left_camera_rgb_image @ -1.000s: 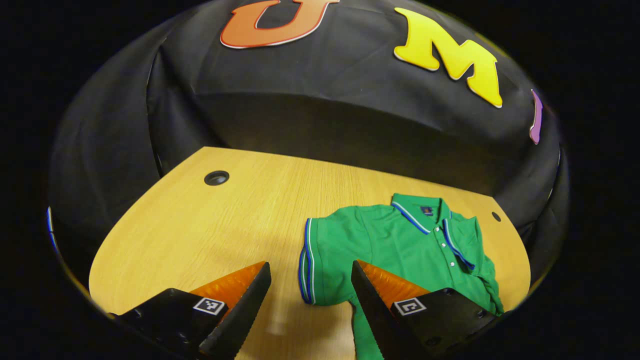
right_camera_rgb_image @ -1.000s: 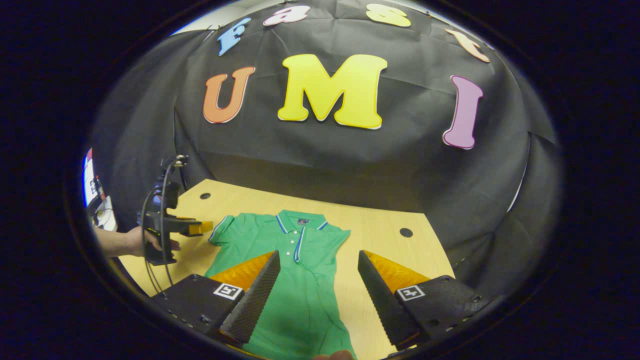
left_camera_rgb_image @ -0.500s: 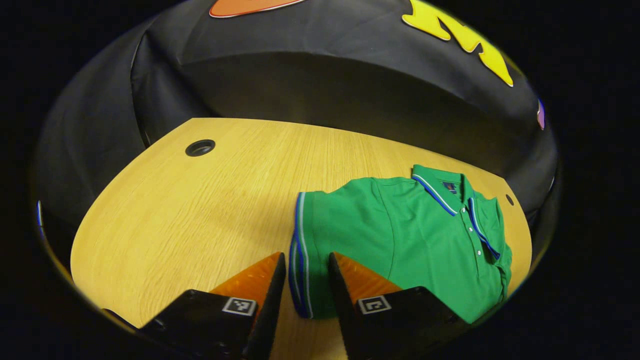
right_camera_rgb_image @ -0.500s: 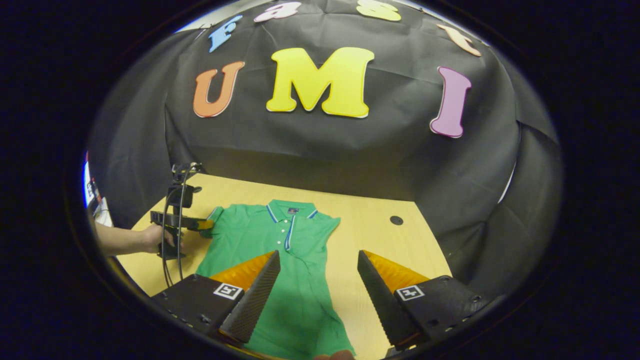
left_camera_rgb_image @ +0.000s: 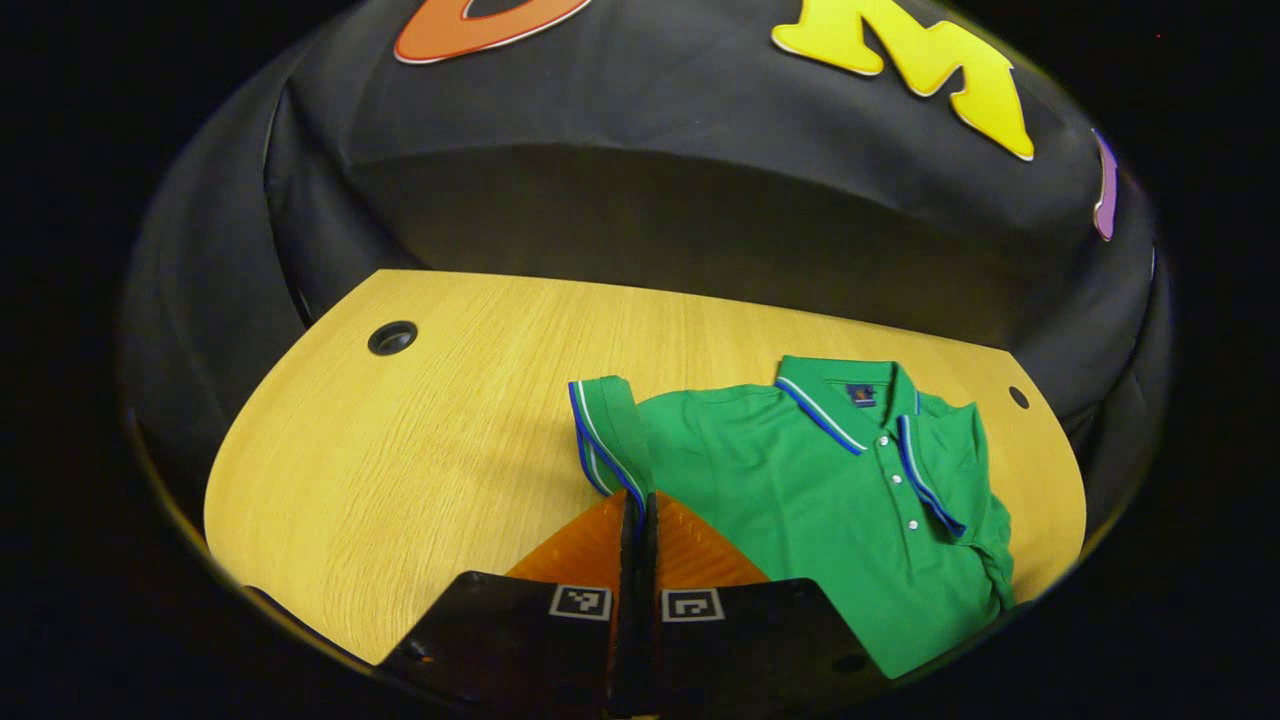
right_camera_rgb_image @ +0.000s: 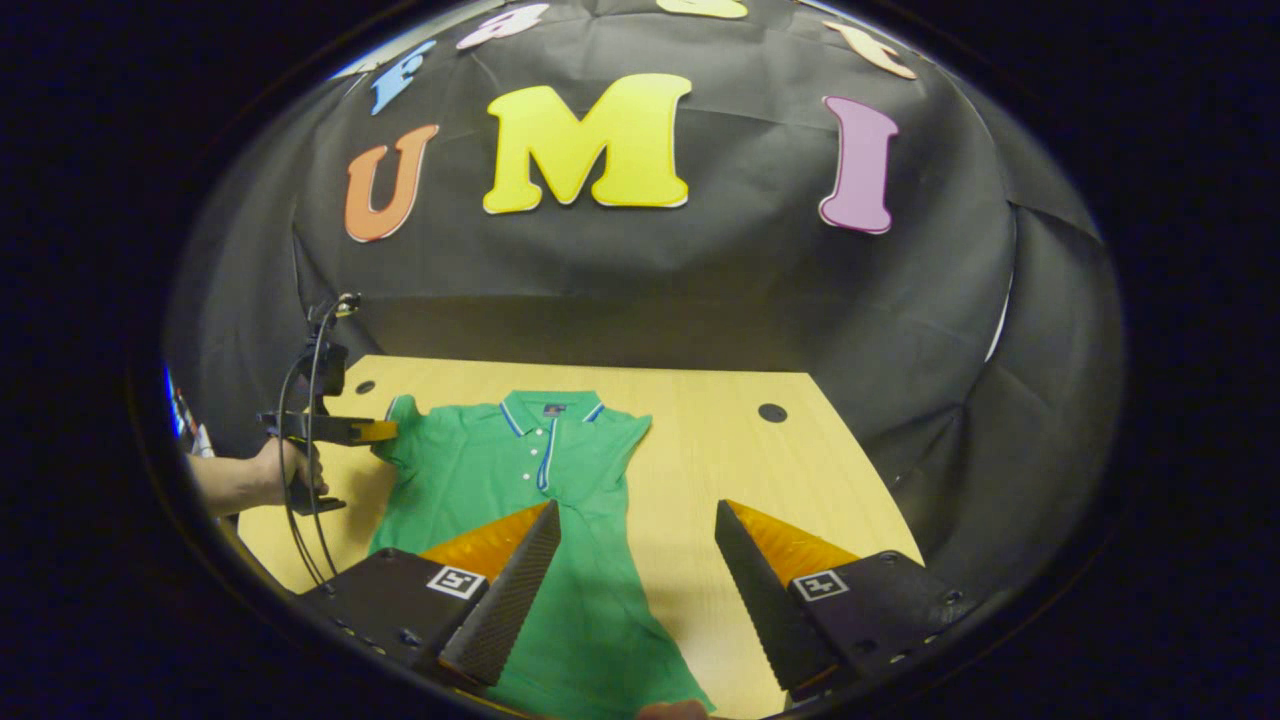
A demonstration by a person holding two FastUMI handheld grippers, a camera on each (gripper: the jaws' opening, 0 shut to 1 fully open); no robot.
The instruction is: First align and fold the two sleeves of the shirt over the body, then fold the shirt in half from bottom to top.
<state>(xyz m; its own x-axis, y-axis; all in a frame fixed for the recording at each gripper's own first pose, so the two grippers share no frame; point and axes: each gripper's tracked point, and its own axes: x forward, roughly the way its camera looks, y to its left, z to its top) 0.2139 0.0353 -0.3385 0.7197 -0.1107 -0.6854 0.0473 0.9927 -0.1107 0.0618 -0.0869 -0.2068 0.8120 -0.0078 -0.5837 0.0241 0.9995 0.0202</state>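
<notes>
- Shirt (left_camera_rgb_image: 800, 490): green polo, lying flat on the wooden surface (left_camera_rgb_image: 420, 440), collar at the far side, hem toward me; the right sleeve (right_camera_rgb_image: 625, 435) appears already tucked over the body.
- Left gripper (left_camera_rgb_image: 637, 510): I have it clamped on the striped cuff of the left sleeve (left_camera_rgb_image: 605, 435), which curls up off the surface.
- Right gripper (right_camera_rgb_image: 635, 560): jaws wide apart, holding nothing, hovering above the lower right of the shirt.
- Step in hand, as I judge it: folding the left sleeve over the body.
- Method I would follow: lift low, carry the cuff rightward toward the placket (left_camera_rgb_image: 915, 480), keep the shoulder seam as the crease, lay it flat before letting go.
- Risk: dragging the whole shirt sideways.
</notes>
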